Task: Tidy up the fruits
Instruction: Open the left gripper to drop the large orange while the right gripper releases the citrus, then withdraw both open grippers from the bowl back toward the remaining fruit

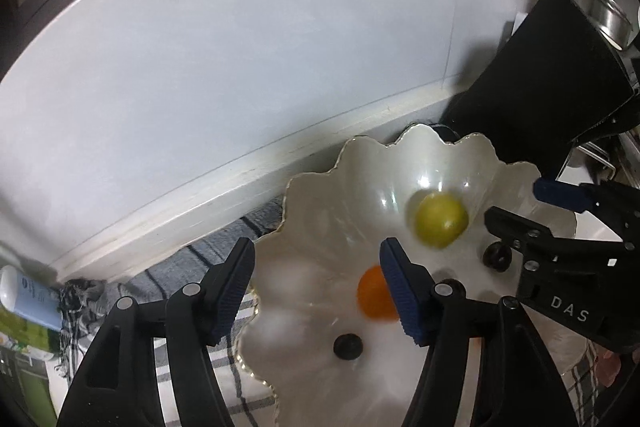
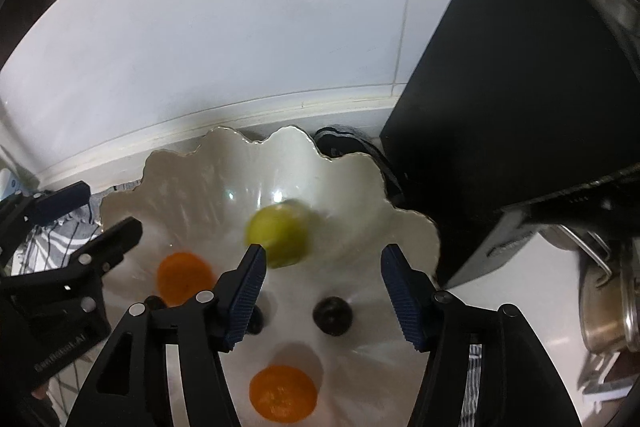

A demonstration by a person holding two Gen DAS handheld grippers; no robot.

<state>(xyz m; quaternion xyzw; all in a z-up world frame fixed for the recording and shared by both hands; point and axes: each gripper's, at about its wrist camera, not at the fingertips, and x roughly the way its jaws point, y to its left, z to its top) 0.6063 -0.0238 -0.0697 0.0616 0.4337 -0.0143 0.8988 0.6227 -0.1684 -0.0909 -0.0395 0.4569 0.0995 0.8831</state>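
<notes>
A white scalloped bowl (image 1: pixel 320 195) (image 2: pixel 180 167) holds a yellow-green fruit (image 1: pixel 440 221) (image 2: pixel 278 237), two orange fruits (image 2: pixel 184 277) (image 2: pixel 282 393) and small dark round fruits (image 1: pixel 348 346) (image 2: pixel 332 315). In the left wrist view one orange fruit (image 1: pixel 372 297) shows partly behind my finger. My left gripper (image 1: pixel 318 291) is open and empty over the bowl's left side. My right gripper (image 2: pixel 322 291) is open and empty over the bowl's middle, and shows in the left wrist view (image 1: pixel 516 205) at the right. The yellow-green fruit looks motion-blurred in the right wrist view.
A black box (image 1: pixel 552 75) (image 2: pixel 512 107) stands just right of the bowl against the white tiled wall. A striped cloth (image 1: pixel 224 239) lies under the bowl. Steel pots (image 2: pixel 608 299) sit at far right. A white-blue tube (image 1: pixel 28 299) lies at far left.
</notes>
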